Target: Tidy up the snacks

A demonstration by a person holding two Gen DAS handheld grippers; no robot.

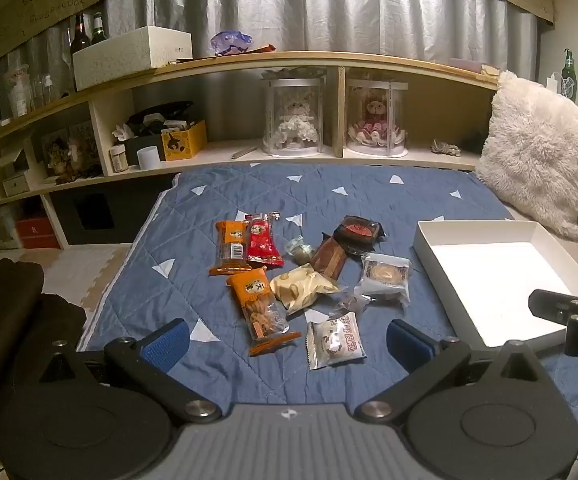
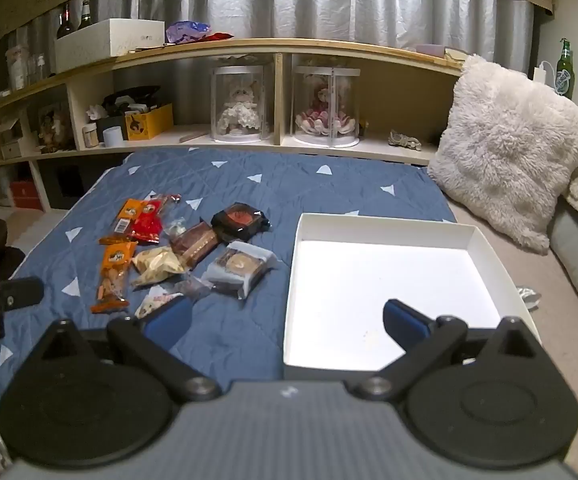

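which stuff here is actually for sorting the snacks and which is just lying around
For the job:
- snack packets on the blue quilt
- empty white tray
- left hand-held gripper, open
- right hand-held gripper, open

Just lying about:
- fluffy pillow
- cased dolls
- beer bottle
- white box on the shelf

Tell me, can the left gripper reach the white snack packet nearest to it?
Probably yes: the left gripper is open, and the white snack packet lies flat on the quilt just ahead, with nothing covering it.
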